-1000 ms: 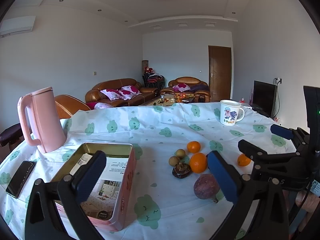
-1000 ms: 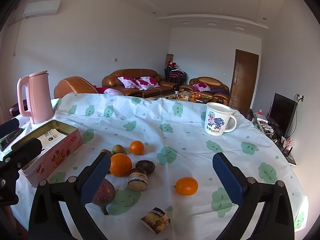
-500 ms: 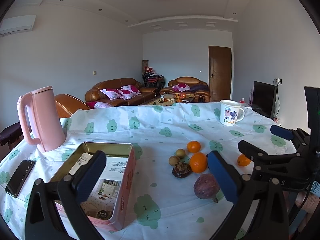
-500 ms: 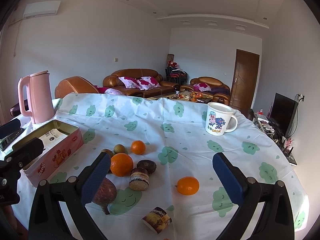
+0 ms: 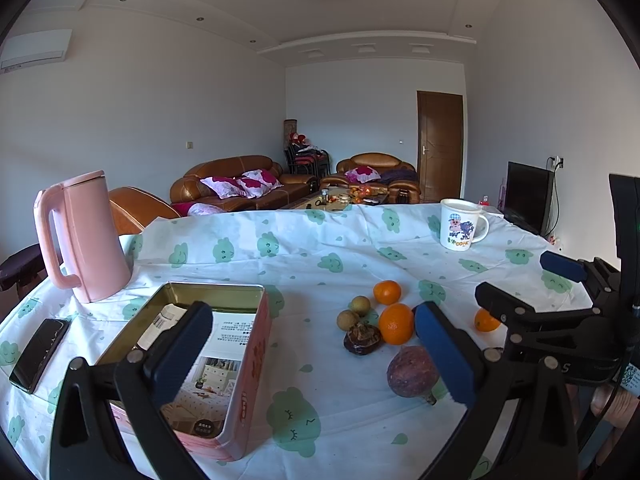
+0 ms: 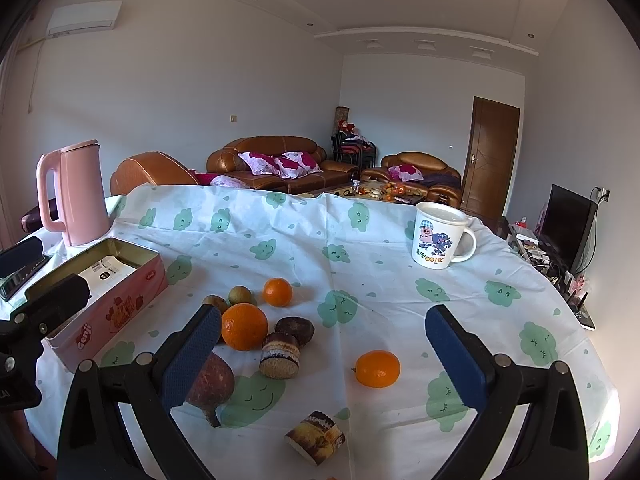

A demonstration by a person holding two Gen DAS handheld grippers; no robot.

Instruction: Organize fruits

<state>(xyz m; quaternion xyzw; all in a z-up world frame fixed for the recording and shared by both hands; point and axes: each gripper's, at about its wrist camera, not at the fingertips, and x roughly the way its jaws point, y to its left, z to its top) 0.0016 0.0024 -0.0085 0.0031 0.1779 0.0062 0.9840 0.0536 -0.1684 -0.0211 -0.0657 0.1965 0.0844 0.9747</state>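
Fruits lie loose on the cloud-print tablecloth: a large orange (image 6: 244,326), a small orange (image 6: 277,291), a lone orange (image 6: 377,368) to the right, two small brown-green fruits (image 6: 241,294), a purple passion fruit (image 6: 211,379) and a dark fruit (image 6: 295,329). The large orange (image 5: 395,323) and passion fruit (image 5: 412,372) also show in the left wrist view. An open pink tin (image 5: 208,344) holds paper leaflets. My left gripper (image 5: 316,354) is open and empty, above the tin's right edge. My right gripper (image 6: 322,354) is open and empty, above the fruits.
A pink kettle (image 5: 80,236) stands at the back left, a phone (image 5: 40,354) beside the tin. A cartoon mug (image 6: 438,236) stands at the back right. Two small wrapped cakes (image 6: 280,356) (image 6: 316,440) lie among the fruits. The table edge runs near on the right.
Both views have barely shifted; the right gripper has drifted very slightly forward. Nothing was taken hold of or moved.
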